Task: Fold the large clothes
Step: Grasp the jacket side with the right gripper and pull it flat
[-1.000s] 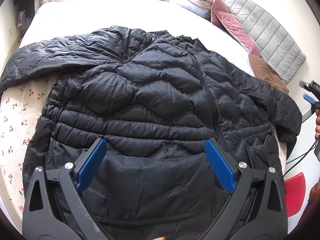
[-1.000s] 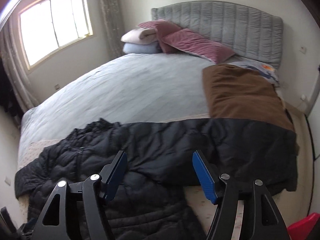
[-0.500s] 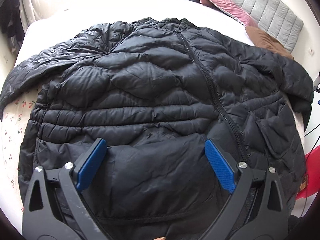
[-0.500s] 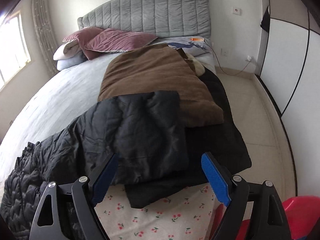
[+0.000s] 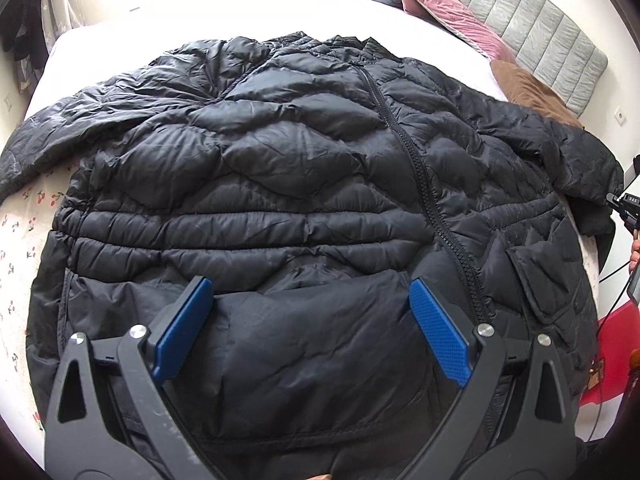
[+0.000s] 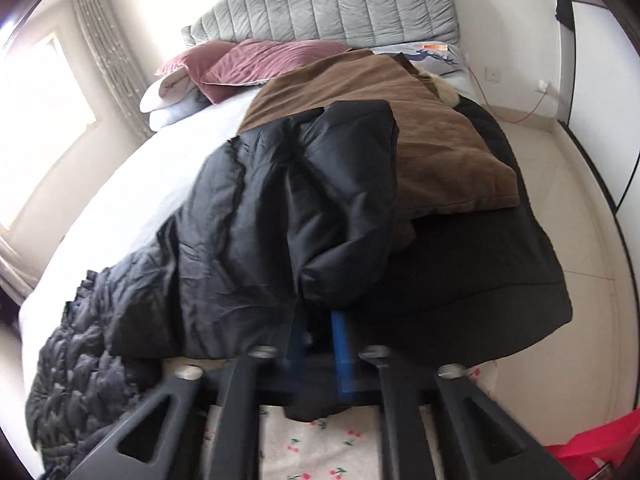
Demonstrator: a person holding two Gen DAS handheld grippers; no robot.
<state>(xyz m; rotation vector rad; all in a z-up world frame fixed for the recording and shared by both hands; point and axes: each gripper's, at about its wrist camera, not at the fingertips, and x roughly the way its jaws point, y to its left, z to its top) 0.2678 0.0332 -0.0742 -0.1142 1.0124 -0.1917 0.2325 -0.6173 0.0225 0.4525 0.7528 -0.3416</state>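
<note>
A black quilted puffer jacket [image 5: 300, 184] lies spread front up on the bed, zipper closed, sleeves out to both sides. My left gripper [image 5: 308, 300] is open and empty, hovering over the jacket's lower front near the hem. In the right wrist view the jacket's right sleeve [image 6: 304, 208] lies folded over by the bed's edge. My right gripper [image 6: 318, 344] has its blue pads [image 6: 342, 354] closed together on the sleeve's cuff end, with black fabric between them.
A brown blanket [image 6: 420, 128] and a dark cover [image 6: 480, 280] lie beside the sleeve. Pink pillows [image 6: 260, 60] and a grey headboard [image 6: 340, 8] stand at the bed's head. A cherry-print sheet [image 5: 24, 216] shows at the left. A red object [image 6: 600, 444] sits on the floor.
My right gripper has moved in on the sleeve end and closed on it; it was open before. My left gripper stays open and has shifted over the jacket's lower front.
</note>
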